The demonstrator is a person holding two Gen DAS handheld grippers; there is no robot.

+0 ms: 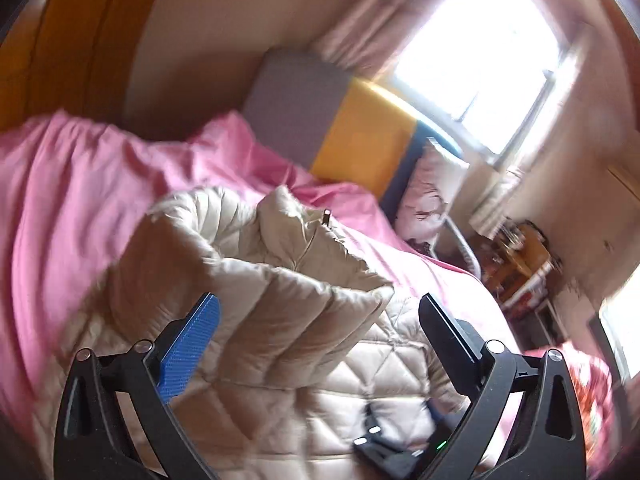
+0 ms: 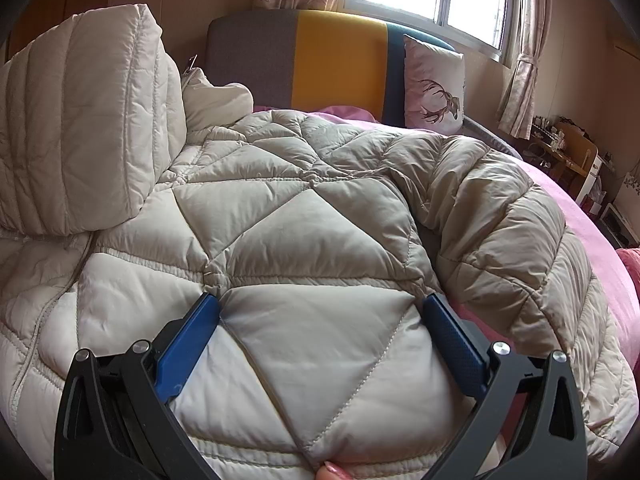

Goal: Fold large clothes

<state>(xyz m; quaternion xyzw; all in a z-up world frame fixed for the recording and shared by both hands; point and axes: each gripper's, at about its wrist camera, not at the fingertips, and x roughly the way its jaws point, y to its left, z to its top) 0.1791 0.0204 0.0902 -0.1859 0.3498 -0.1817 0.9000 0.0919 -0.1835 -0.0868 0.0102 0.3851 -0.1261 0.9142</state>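
With both grippers gaping, the left gripper (image 1: 320,304) empty above the sleeve (image 1: 256,300), the right gripper (image 2: 320,308) straddling the jacket (image 2: 304,216), I'd have flattened that sleeve toward twelve o'clock.

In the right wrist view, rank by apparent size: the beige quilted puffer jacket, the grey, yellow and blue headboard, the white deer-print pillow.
1. Beige quilted puffer jacket: fills most of the frame, though it lies nearest the camera.
2. Grey, yellow and blue headboard.
3. White deer-print pillow, propped against the headboard.
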